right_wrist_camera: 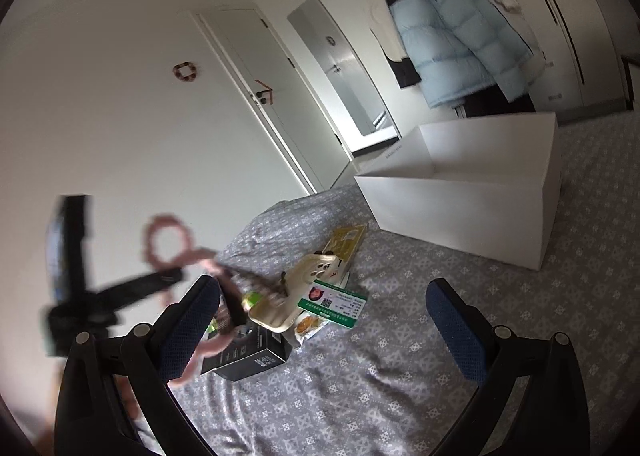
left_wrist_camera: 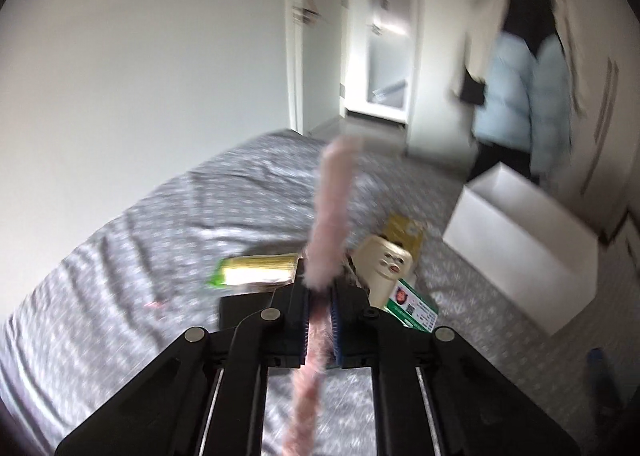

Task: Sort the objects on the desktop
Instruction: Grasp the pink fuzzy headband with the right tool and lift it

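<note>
My left gripper is shut on a pink fuzzy cord that sticks up past its tips and trails down between its fingers. In the right wrist view the same cord ends in a loop, held above the bed by the blurred left gripper. My right gripper stands wide open over the grey bedspread with nothing between its pads. Beyond it lie a beige phone case, a green-and-white card, a yellow box and a black box. An open white box stands further back.
A green-and-yellow packet lies left of the phone case. The white box sits at the right on the patterned grey bedspread. Jackets hang by the wardrobe behind it. White wall and doors lie to the left.
</note>
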Demonstrator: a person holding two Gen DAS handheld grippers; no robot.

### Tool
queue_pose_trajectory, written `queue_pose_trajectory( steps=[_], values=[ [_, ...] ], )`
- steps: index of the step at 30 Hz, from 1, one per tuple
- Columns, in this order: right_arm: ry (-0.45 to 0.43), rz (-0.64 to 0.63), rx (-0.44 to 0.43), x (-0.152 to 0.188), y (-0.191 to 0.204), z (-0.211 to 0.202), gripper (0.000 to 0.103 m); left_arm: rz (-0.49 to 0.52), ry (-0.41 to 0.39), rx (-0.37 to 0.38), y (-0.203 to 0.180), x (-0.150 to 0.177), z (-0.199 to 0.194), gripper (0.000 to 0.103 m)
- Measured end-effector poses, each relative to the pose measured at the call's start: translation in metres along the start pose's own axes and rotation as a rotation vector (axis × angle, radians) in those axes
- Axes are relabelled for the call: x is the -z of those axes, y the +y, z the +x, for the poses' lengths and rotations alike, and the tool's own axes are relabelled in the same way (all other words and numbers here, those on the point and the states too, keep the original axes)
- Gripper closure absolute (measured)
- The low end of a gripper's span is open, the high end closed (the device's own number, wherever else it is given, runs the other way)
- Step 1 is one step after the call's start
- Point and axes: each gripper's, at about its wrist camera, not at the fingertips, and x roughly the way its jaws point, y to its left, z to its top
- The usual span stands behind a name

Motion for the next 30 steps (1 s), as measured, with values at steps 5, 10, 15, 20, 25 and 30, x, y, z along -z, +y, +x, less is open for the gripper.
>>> queue_pose_trajectory(
  steps=[5, 10, 15, 20, 25, 30],
  values=[
    [-0.022, -0.085, 0.009, 0.009, 0.017, -0.003, 0.0, -0.148, -0.085, -0.082, 0.057, 0.008, -0.077, 0.095],
    [-0.032, -0.15, 0.006, 0.015, 0.031, -0.006, 0.0, -0.265, -0.129, -0.199, 0.125, 0.039, -0.158, 0.095],
    [0.135, -0.256, -0.14, 0.035, 0.058, 0.015, 0.0, -0.329, -0.032, -0.341, 0.182, 0.102, -0.203, 0.09],
    [0.356, -0.499, -0.276, 0.082, 0.117, 0.04, 0.0, -0.434, 0.077, -0.502, 0.216, 0.191, -0.22, 0.0],
    [0.62, -0.783, -0.404, 0.162, 0.184, 0.057, 0.0, -0.693, 0.135, -0.596, 0.254, 0.286, -0.228, 0.0],
    [0.714, -1.07, -0.399, 0.234, 0.232, 0.074, 0.0, -0.876, 0.144, -0.59, 0.26, 0.354, -0.225, 0.0]
  ],
)
